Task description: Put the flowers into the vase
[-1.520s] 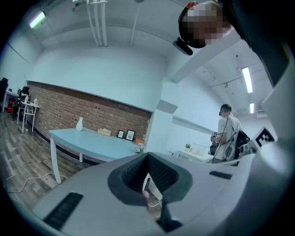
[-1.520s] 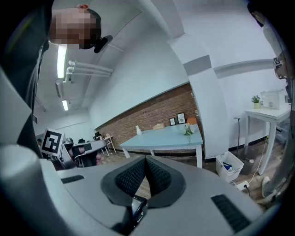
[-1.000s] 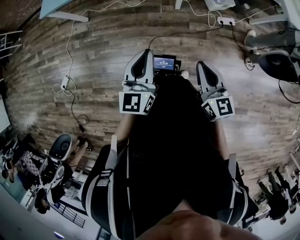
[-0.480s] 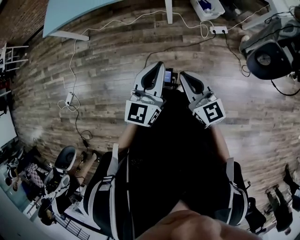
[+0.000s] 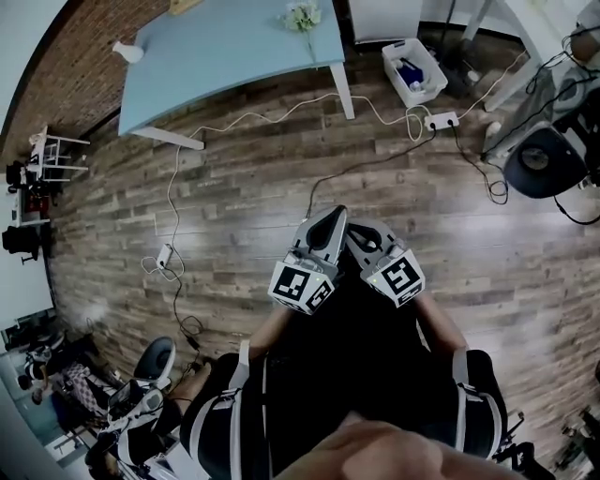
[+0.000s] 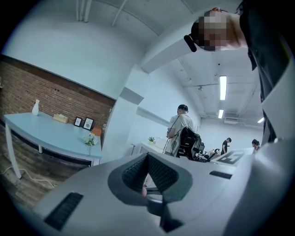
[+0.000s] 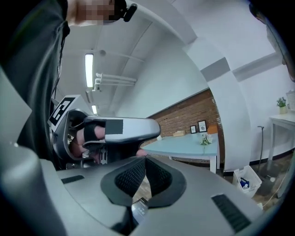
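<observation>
Nothing was done yet: flowers (image 5: pixel 302 15) sat top centre on the table (image 5: pixel 225 56), vase (image 5: pixel 127 52) upper left, while left gripper (image 5: pixel 330 216) and right gripper (image 5: pixel 357 234), jaws pressed together on nothing, hung mid-frame, well apart.

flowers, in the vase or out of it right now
Out. In the head view the flowers sit near the right end of the blue table, and the white vase is well apart, near its left end.

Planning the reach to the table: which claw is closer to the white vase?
Left, narrowly. Left claw and right claw hang side by side above the floor, well short of the table; the vase stands at its far left end, on the left claw's side.
</observation>
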`<state>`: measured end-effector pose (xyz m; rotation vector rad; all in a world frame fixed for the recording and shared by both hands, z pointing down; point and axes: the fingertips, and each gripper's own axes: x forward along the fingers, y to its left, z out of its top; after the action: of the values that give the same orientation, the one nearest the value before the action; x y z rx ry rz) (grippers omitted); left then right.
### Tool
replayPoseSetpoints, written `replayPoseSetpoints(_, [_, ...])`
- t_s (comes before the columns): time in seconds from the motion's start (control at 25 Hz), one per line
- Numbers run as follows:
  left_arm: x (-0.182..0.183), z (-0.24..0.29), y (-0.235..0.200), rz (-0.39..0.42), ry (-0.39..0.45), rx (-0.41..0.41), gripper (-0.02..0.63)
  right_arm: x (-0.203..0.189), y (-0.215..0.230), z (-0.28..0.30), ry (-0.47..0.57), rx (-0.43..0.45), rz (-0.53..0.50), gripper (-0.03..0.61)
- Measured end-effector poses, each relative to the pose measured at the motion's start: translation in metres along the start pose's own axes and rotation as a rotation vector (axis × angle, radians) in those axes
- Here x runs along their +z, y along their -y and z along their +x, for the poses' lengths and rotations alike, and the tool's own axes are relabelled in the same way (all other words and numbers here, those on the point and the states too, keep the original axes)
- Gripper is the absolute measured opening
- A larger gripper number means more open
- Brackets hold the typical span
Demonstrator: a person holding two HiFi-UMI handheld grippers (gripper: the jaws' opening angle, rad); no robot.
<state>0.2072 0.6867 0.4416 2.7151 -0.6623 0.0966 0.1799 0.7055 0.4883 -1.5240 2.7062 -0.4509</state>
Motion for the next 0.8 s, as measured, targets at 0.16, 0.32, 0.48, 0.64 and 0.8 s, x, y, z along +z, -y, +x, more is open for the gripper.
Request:
replayPoseSetpoints(0.16, [0.0, 0.014, -0.021, 0.003, -0.004, 0.006, 0.025, -0.002, 0.016, 0.019, -0.025, -0.028, -0.024, 0.018])
replayPoseSetpoints(0.32, [0.005, 0.031, -0.059, -0.036, 0.036, 0.065, 0.025, -0.001, 0.039, 0.045, -0.053, -0.061, -0.008, 0.018])
replayPoseSetpoints(0.48, [0.02, 0.05, -0.124, 0.053, 0.013, 0.184, 0.025, 0.015, 0.07, 0.084, -0.055, -0.129, -0.059, 0.018])
replayPoseSetpoints(0.64, [0.032, 0.057, -0.184, -0.027, 0.01, 0.208, 0.025, 0.028, 0.095, 0.127, -0.067, -0.165, -0.041, 0.018])
replayPoseSetpoints(0.8, [0.042, 0.057, -0.222, -0.075, 0.009, 0.218, 0.025, 0.037, 0.113, 0.16, -0.103, -0.173, 0.003, 0.018])
